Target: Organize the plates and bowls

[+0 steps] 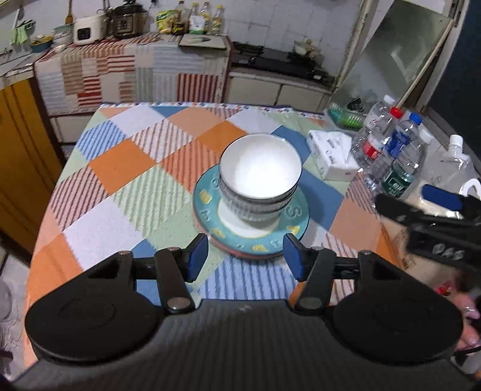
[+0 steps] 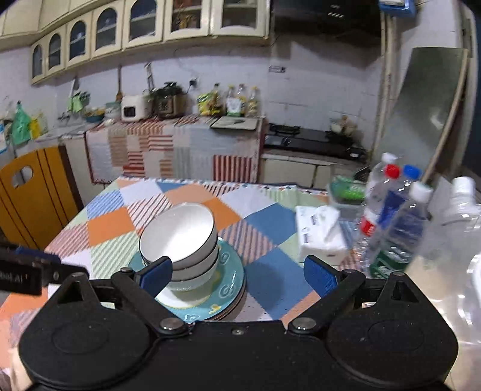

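A stack of white bowls with dark rims point(image 1: 260, 171) stands on a stack of plates, the top one teal with yellow marks point(image 1: 210, 207), in the middle of the chequered tablecloth point(image 1: 120, 186). My left gripper point(image 1: 245, 255) is open and empty, just in front of the plates' near edge. The right gripper shows at the right edge of the left wrist view point(image 1: 436, 219). In the right wrist view the bowls point(image 2: 180, 237) and teal plate point(image 2: 231, 276) lie ahead to the left. My right gripper point(image 2: 239, 273) is open and empty, above the plates' right side.
Several water bottles point(image 1: 390, 150) and a white tissue pack point(image 1: 333, 156) stand at the table's right side, with a green-lidded box point(image 1: 345, 117) behind. A wooden chair point(image 2: 33, 192) stands left. A counter with cookers point(image 1: 120, 21) and a stove point(image 1: 276, 60) runs behind.
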Available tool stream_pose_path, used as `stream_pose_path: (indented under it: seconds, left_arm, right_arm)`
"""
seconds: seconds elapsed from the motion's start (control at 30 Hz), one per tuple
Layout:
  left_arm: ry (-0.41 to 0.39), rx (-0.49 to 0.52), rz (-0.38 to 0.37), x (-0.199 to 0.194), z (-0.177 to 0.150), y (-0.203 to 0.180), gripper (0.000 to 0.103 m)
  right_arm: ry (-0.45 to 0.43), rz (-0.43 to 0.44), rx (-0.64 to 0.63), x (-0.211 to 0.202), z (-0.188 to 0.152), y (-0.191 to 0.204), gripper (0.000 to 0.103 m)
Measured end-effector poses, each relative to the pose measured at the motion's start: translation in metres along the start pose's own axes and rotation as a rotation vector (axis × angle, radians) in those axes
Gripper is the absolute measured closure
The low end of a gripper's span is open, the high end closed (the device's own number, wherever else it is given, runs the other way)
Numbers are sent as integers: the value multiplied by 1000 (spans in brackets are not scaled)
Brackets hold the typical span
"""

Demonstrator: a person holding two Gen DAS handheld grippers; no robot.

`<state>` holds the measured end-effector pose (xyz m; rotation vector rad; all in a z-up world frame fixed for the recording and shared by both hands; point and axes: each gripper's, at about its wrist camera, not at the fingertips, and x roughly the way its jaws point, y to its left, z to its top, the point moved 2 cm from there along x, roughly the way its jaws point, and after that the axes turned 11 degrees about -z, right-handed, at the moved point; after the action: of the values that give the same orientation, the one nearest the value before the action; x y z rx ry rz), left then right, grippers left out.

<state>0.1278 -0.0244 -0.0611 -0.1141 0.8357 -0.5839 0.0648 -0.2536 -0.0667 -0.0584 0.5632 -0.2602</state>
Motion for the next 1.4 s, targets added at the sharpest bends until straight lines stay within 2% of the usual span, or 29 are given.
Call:
stream_pose_path:
  seconds: [0.23, 0.37, 0.53, 0.67, 0.9, 1.07, 1.2, 1.4]
  left_arm:
    - [-3, -7, 46, -22, -12, -2, 43]
    - [-24, 16, 86, -33, -18, -7, 39]
    - [-47, 17, 122, -42, -26, -8, 33]
    - [-53, 15, 144, -44, -31, -8, 30]
    - [-78, 35, 185, -49, -40, -11, 19]
    - [-91, 48, 185, -51, -45, -14, 16]
    - [-108, 41, 194, -56, -49, -14, 9]
    - [-108, 5, 209, -59, -52, -7, 8]
  right_arm:
    - [59, -13, -15, -31, 4, -4, 7]
    - [99, 9, -13, -45, 0, -4, 7]
    - [133, -19, -41, -53, -3, 3, 7]
    - [138, -24, -52, -56, -7, 5, 7]
    - [141, -25, -60, -64, -13, 10, 7]
    - [140, -56, -55, -66, -18, 13, 7]
    - [135, -69, -48, -69, -20, 12, 7]
    - [96, -97, -52, -78, -23, 17, 7]
